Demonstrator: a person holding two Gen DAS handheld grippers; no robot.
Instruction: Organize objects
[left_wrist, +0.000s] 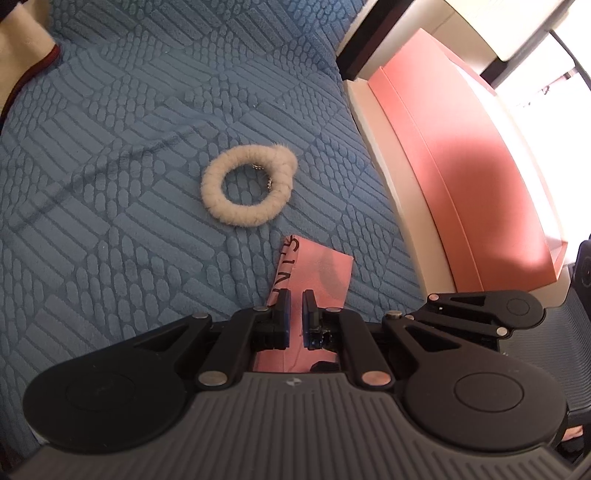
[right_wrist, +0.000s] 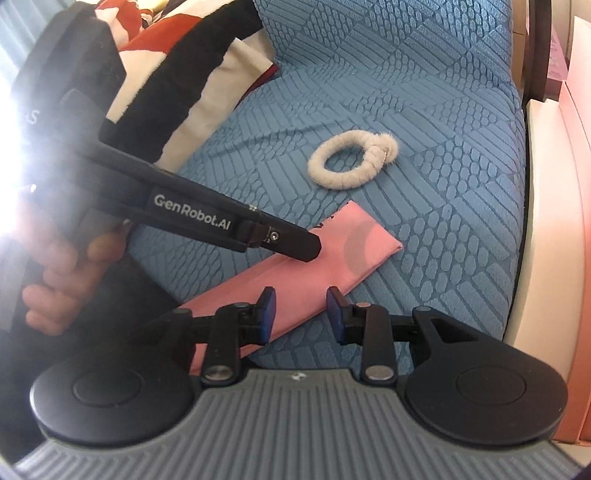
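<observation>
Right gripper (right_wrist: 301, 314) gapes above the pink pouch (right_wrist: 295, 280); left gripper (left_wrist: 294, 314) clamps its half-hidden end.

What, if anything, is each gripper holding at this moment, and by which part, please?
The left gripper is shut on the pink pouch, gripping it around mid-length. The right gripper is open above the pouch's near part and holds nothing.

Each gripper has a grey ribbed base plate with a small round mark, and two black round discs beside it. Black link bars with silver round pins lead to the fingers. The left gripper (left_wrist: 295, 314) and the right gripper (right_wrist: 301, 314) have blue pads (right_wrist: 267, 314). Seen from the side, the left gripper body is black with white letters "GenRobot.AI" and one small screw.
</observation>
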